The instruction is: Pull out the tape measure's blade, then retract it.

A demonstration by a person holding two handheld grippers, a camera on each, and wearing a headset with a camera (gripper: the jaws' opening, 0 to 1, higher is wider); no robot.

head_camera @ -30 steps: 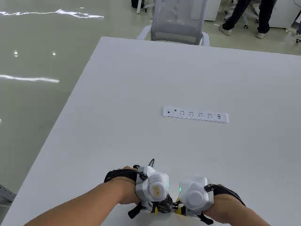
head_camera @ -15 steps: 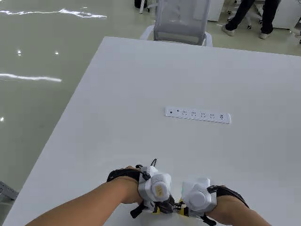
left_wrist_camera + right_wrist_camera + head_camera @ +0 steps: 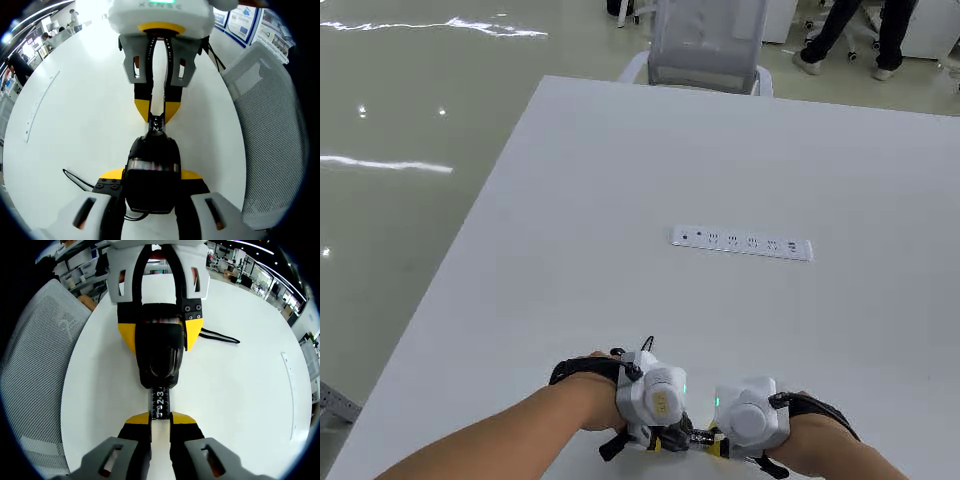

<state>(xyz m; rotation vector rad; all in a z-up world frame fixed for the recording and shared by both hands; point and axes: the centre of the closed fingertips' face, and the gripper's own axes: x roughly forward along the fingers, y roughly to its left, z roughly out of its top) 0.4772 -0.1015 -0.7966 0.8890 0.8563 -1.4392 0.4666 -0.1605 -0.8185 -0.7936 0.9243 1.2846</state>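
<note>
The tape measure (image 3: pixel 151 165) is seen at the lower centre of the left gripper view. Its black case (image 3: pixel 150 187) is clamped by the left gripper (image 3: pixel 151 176), whose jaws are closed against the case's two sides, parted only by its width. The case's mouth is pointed up the frame. A short length of blade (image 3: pixel 156 126) is drawn out along that same line, so the long axis runs straight from one gripper to the other. At the blade's far end the right gripper (image 3: pixel 156 116) is seen reaching down from the top of the frame, its yellow-tipped jaws brought almost together and pinched on the blade's tip.

In the right gripper view the arrangement is mirrored. The case is held at the upper centre with its mouth pointed down the frame. The blade, printed with numerals, is led down into the right gripper's own jaws at the bottom centre. A black cord (image 3: pixel 220 337) is laid on the white table (image 3: pixel 240 390) to the right of the case.

In the head view both grippers are found at the bottom edge, near the centre, set tip to tip, with the tape measure's axis laid left to right across the frame and its mouth turned to the right. Whether the case is rested on the table cannot be told. A white power strip (image 3: pixel 741 243) is seen right of the middle of the frame, well apart from the grippers, and a grey chair (image 3: pixel 705 45) is placed at the table's far edge, at the top.
</note>
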